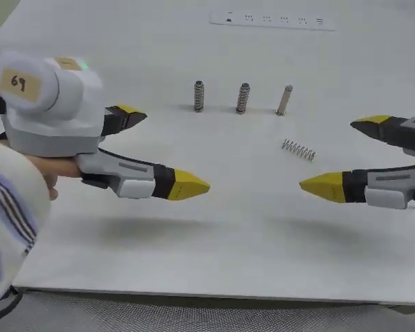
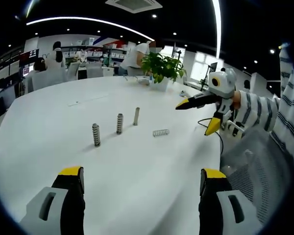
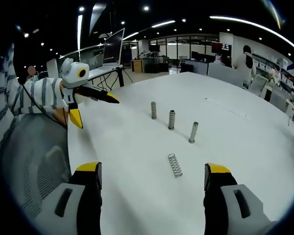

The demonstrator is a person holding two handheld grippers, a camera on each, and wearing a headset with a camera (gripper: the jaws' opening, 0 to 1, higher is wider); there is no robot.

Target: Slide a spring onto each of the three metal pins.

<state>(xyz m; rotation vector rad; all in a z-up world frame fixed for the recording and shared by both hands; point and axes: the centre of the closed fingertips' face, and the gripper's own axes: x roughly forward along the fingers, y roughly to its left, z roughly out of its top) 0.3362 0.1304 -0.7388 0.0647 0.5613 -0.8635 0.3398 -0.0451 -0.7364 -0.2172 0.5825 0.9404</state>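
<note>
White table [image 1: 214,242]: work set toward 12 o'clock in head view.
Left gripper [image 1: 159,150]: at 9 o'clock, gripped by hand [image 1: 50,174] in striped sleeve [image 1: 7,207]; jaws spread wide, nothing between them, above tabletop.
Right gripper [image 1: 335,155]: at 3 o'clock, jaws likewise spread, empty.
Three pins upright in row: left pin [image 1: 198,96] and middle pin [image 1: 243,98] spring-sleeved; right pin [image 1: 285,100] bare.
Loose spring [image 1: 298,149]: lying flat at 5 o'clock from right pin, near but not touching, and at 10 o'clock from right gripper.
</note>
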